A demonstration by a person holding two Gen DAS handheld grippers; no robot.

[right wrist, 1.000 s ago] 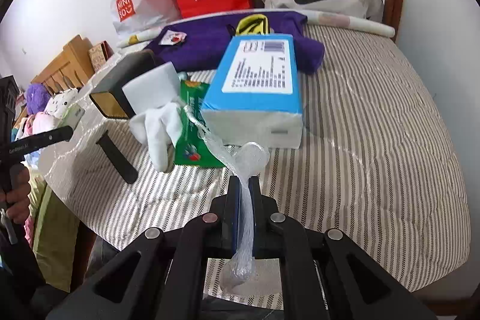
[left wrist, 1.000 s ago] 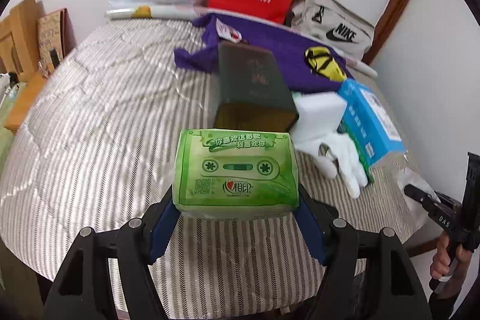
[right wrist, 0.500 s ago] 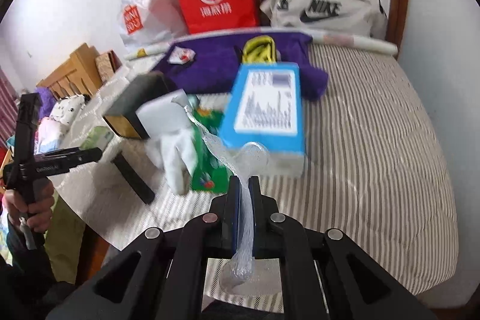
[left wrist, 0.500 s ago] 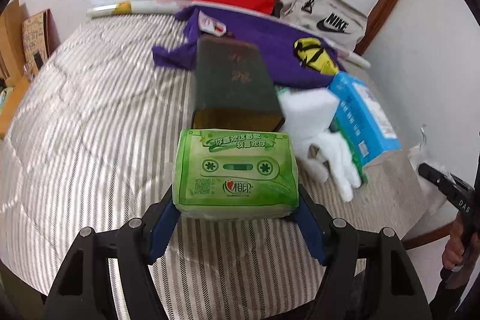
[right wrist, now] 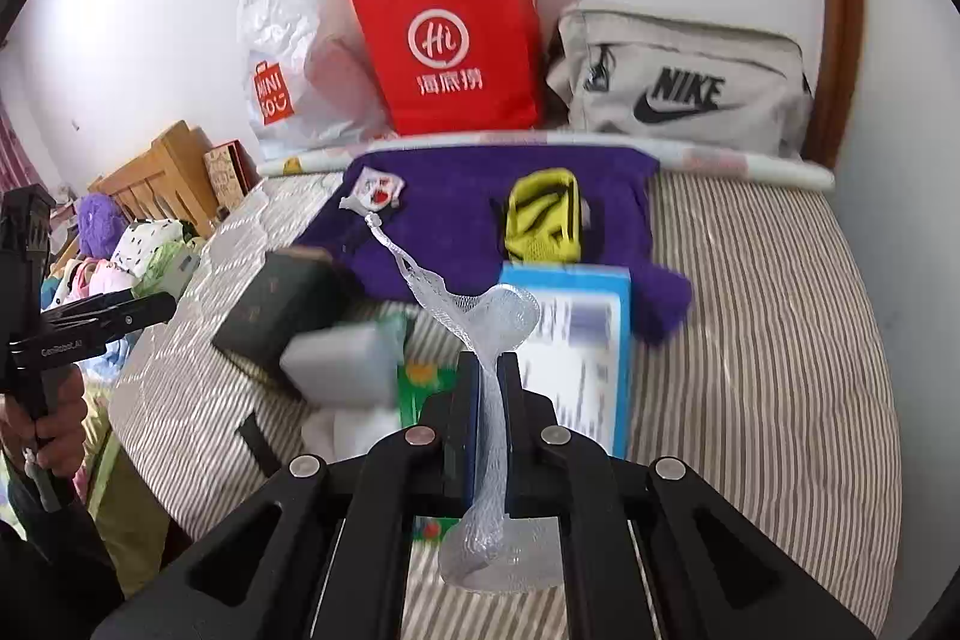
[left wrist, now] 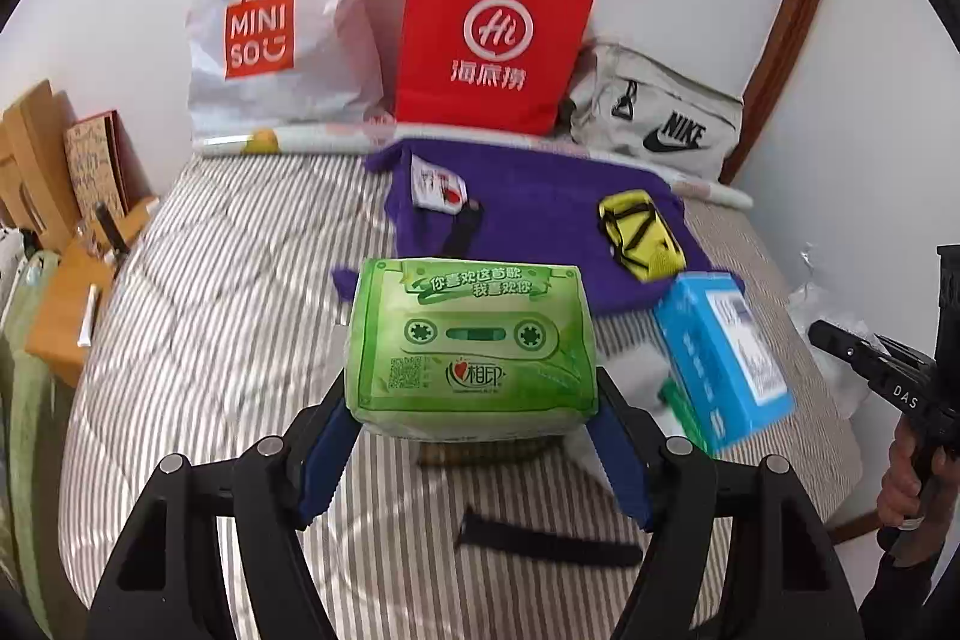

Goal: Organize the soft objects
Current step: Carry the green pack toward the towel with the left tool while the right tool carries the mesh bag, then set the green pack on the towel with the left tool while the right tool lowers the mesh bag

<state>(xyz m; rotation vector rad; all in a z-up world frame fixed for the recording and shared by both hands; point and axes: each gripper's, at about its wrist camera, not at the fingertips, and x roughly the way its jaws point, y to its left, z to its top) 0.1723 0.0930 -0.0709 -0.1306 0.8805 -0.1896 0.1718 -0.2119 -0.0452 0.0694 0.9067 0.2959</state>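
left tongs (left wrist: 471,436) right up front, blue pads clamped on either side of the green tissue pack (left wrist: 471,340), which is lifted clear above the striped bed (left wrist: 210,340). over on the other side, the right tongs (right wrist: 487,400) are squeezed tight on a strip of clear mesh netting (right wrist: 480,328), one end trailing up and away, the other bunched below the pads.

just under the green pack there's a black strap (left wrist: 552,544) lying flat on the mattress. a little further out, the blue tissue pack (left wrist: 720,352) sits tilted toward the bed's right edge in the left view, a green packet (right wrist: 420,388) tucked beside it, and in the right view a grey-white foam block (right wrist: 342,364) and a dark box (right wrist: 270,304) crowd in just left of it, blurred.

beyond those, a purple cloth (left wrist: 540,226) is spread across the bed, carrying a yellow pouch (left wrist: 639,235) and a small white-and-red card (left wrist: 438,187).

at the far end, against the wall: a white miniso bag (left wrist: 270,34), a red paper bag (left wrist: 498,34) and a grey nike bag (left wrist: 660,124), lined up left to right. a long printed roll (right wrist: 690,157) lies in front of them.

at the edges, the person's hand (right wrist: 54,418) grips the other handle.
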